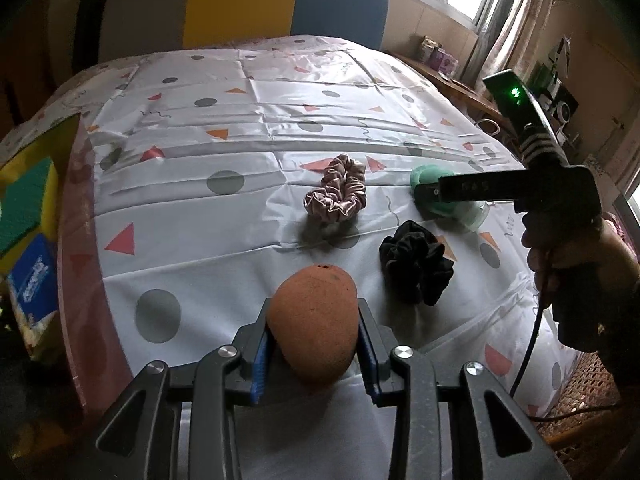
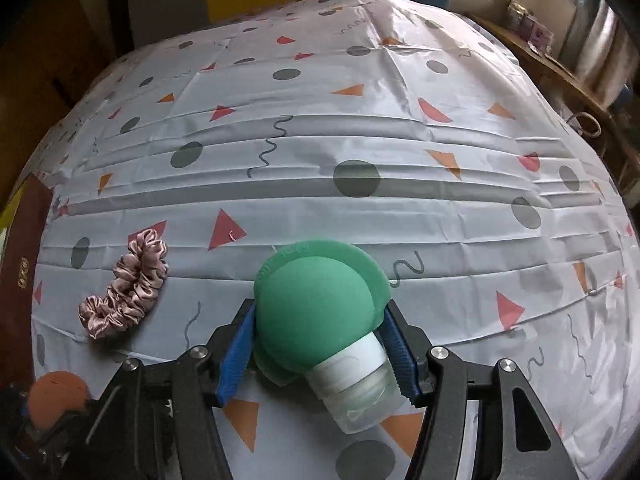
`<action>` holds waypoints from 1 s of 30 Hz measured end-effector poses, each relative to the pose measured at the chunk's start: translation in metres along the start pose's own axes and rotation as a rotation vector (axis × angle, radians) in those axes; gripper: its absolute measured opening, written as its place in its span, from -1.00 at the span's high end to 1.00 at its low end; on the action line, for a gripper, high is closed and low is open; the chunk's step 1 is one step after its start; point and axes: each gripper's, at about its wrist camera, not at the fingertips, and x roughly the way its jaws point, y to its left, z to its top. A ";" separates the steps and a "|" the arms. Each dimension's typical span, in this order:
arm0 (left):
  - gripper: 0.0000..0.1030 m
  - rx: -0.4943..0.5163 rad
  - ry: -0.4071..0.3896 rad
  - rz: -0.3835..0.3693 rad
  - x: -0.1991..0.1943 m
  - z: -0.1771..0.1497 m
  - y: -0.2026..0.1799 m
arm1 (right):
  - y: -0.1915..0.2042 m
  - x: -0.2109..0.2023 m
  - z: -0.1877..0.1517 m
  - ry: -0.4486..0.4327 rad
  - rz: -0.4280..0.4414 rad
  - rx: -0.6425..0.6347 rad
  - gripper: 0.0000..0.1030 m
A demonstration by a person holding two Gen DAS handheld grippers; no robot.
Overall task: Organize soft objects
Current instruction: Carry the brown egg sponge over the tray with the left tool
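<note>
My left gripper [image 1: 314, 320] is shut on an orange egg-shaped sponge [image 1: 316, 292], held just above the near part of the table; the same sponge [image 2: 56, 398] shows at the lower left of the right wrist view. My right gripper [image 2: 320, 312] is down on the table. Its blue pads [image 2: 236, 354] press on a green round sponge [image 2: 316, 300] and on the clear and white holder [image 2: 356, 384] under it. From the side, this gripper [image 1: 426, 192] covers part of the green sponge [image 1: 426, 172]. A pink satin scrunchie [image 1: 336, 192] [image 2: 124, 292] and a black scrunchie [image 1: 416, 264] lie loose between the two grippers.
A white tablecloth [image 1: 224, 216] with dots and triangles covers the table. Green and yellow scouring pads [image 1: 24, 208] and a blue packet [image 1: 32, 276] sit off the left edge. Yellow and blue chair backs [image 1: 280, 4] stand at the far side. A hand [image 1: 572, 248] holds the right gripper's handle.
</note>
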 end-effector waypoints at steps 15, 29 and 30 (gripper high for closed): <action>0.30 0.026 -0.110 0.038 -0.060 0.006 -0.009 | 0.008 0.002 -0.006 -0.005 -0.010 -0.023 -0.21; 0.30 -0.010 -0.215 0.090 -0.120 0.014 0.010 | 0.008 0.002 -0.006 -0.020 -0.017 -0.049 -0.22; 0.30 -0.017 -0.221 0.098 -0.124 0.015 0.014 | 0.008 0.002 -0.006 -0.022 -0.019 -0.053 -0.22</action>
